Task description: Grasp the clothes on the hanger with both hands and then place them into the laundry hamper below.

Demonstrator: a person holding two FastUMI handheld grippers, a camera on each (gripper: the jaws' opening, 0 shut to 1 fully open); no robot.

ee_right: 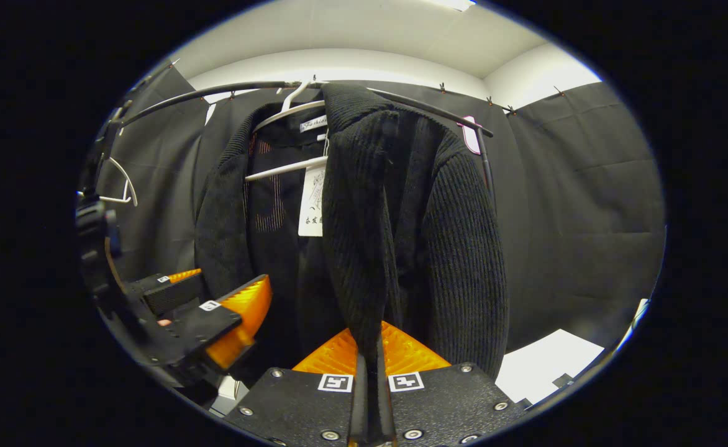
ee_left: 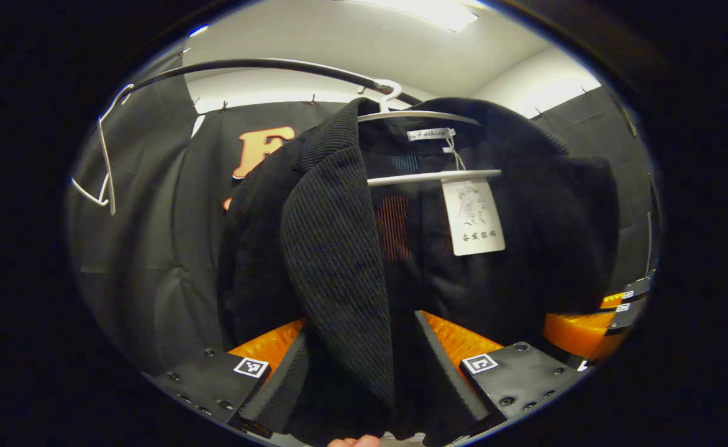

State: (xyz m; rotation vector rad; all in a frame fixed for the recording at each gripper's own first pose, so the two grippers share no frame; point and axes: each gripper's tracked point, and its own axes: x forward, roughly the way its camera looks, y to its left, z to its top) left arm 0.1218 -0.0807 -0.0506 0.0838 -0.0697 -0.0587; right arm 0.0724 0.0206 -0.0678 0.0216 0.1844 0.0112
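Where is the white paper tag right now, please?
In the left gripper view, the white paper tag hangs inside the black ribbed jacket, below the white hanger.

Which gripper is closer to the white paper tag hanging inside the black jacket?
Left. The left gripper straddles the jacket's front edge just below the tag. The right gripper pinches the other front edge, off to the tag's side.

Curved black metal rail [ee_left: 264, 64] arcs across the top of the left gripper view. Empty white wire hanger [ee_left: 104, 167] hangs at upper left. White ceiling with a bright light panel [ee_left: 435, 11] at top. In the right gripper view, pale floor patch [ee_right: 550, 366] at lower right.
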